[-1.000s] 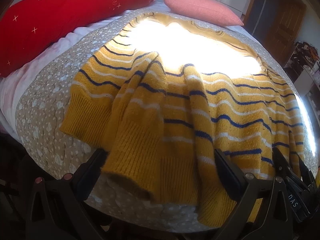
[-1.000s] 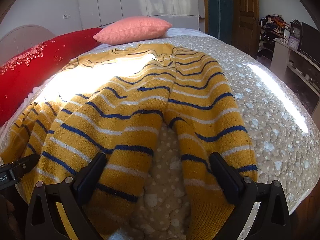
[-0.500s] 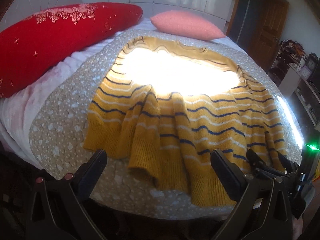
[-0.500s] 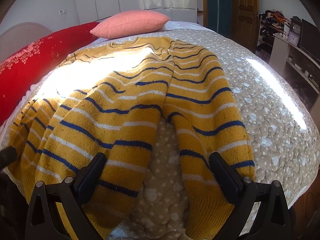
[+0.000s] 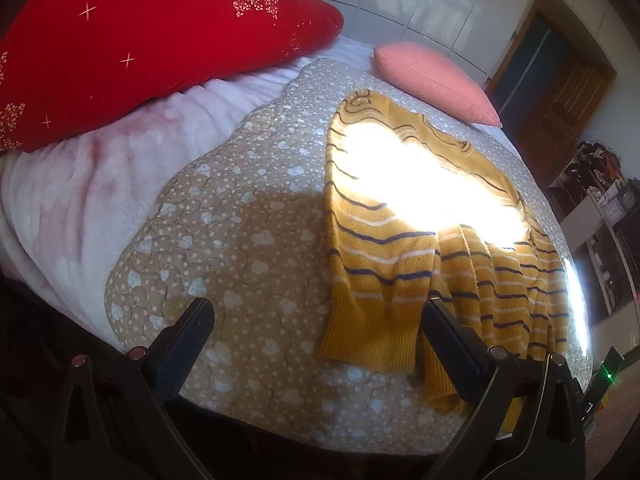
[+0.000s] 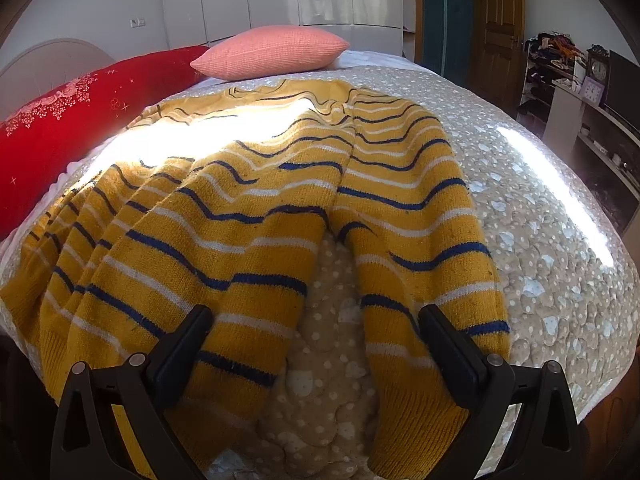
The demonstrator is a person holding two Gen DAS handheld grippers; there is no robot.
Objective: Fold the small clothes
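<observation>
A mustard-yellow sweater with blue and white stripes [image 6: 248,200] lies spread on the bed, hem toward me, and also shows in the left wrist view [image 5: 420,248]. My left gripper [image 5: 316,320] is open and empty, above the bedspread to the left of the sweater's left sleeve cuff [image 5: 368,336]. My right gripper [image 6: 316,328] is open and empty; it straddles the gap between the sweater's body and its right sleeve [image 6: 424,264] near the front edge of the bed. Strong sunlight washes out the sweater's upper part.
A beige dotted bedspread [image 5: 240,248] covers the bed over a pale pink blanket [image 5: 80,200]. A red pillow [image 5: 132,40] and a pink pillow [image 6: 272,52] lie at the head. Shelves with a clock [image 6: 596,72] stand on the right.
My left gripper has pulled back and swung left, off the sweater's hem to over bare bedspread beside the left sleeve. My right gripper has barely moved. Both stay open.
</observation>
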